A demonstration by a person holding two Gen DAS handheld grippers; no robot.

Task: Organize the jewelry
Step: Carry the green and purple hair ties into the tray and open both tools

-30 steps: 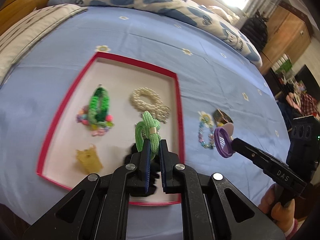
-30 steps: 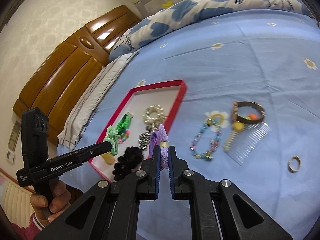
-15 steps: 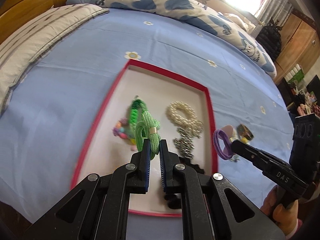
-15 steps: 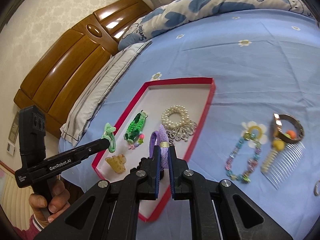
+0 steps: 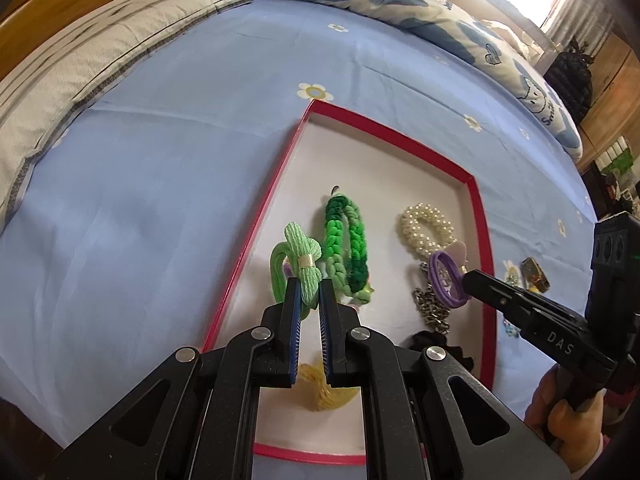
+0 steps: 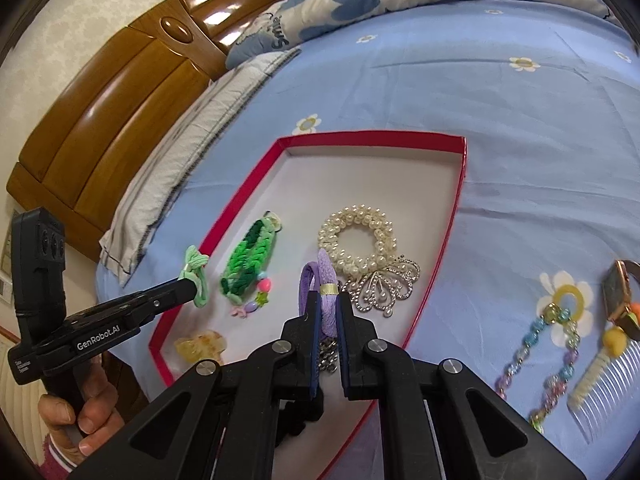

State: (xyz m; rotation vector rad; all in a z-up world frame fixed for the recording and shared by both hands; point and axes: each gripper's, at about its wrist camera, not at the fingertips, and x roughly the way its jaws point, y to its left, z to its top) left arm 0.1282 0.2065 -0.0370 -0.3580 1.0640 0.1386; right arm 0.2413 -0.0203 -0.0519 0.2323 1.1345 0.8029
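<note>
Red-rimmed tray (image 6: 434, 272), white inside; light green hair tie (image 5: 298, 268); purple hair tie (image 6: 326, 292); blue flowered sheet (image 6: 500, 120)

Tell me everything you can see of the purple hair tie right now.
The purple hair tie is a lavender loop of ribbed, stretchy-looking fabric, joined by a small pale gold band. It stands upright, clamped between the shut fingers of the right gripper, its loop rising clear above the red tray, in front of the pearl bracelet.
</note>
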